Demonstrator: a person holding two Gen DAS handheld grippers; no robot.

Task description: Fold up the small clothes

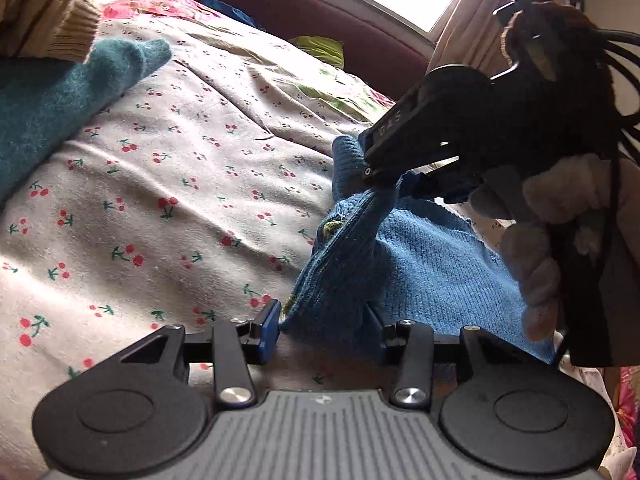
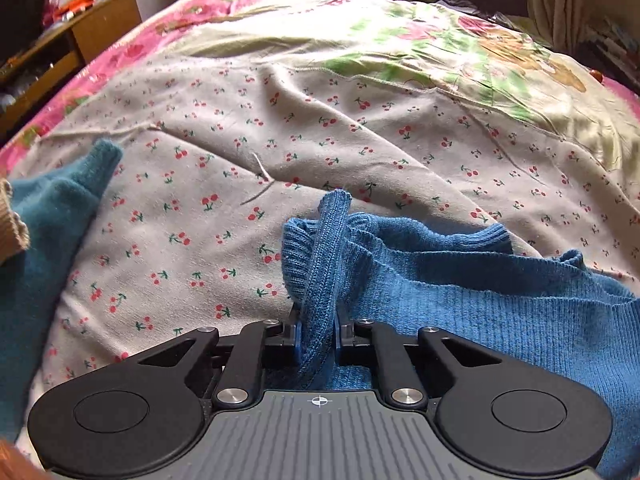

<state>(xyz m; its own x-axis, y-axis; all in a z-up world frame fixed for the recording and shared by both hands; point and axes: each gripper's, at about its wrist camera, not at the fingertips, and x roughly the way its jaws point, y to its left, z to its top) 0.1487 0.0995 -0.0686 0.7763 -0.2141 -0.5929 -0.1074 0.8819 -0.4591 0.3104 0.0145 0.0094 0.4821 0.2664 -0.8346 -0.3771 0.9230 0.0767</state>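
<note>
A small blue knit sweater (image 1: 432,256) lies on the cherry-print sheet (image 1: 160,184). My left gripper (image 1: 326,330) has its jaws wide apart with a lifted fold of the sweater lying between them. My right gripper (image 1: 384,178) shows in the left wrist view, held by a gloved hand, pinching the sweater's ribbed edge from above. In the right wrist view my right gripper (image 2: 317,334) is shut on a ribbed strip of the blue sweater (image 2: 500,304), which spreads to the right.
A teal sweater (image 1: 52,104) and a tan knit garment (image 1: 48,12) lie at the left; the teal sweater also shows in the right wrist view (image 2: 44,240). A floral quilt (image 2: 440,40) covers the far bed. A wooden desk (image 2: 80,36) stands far left.
</note>
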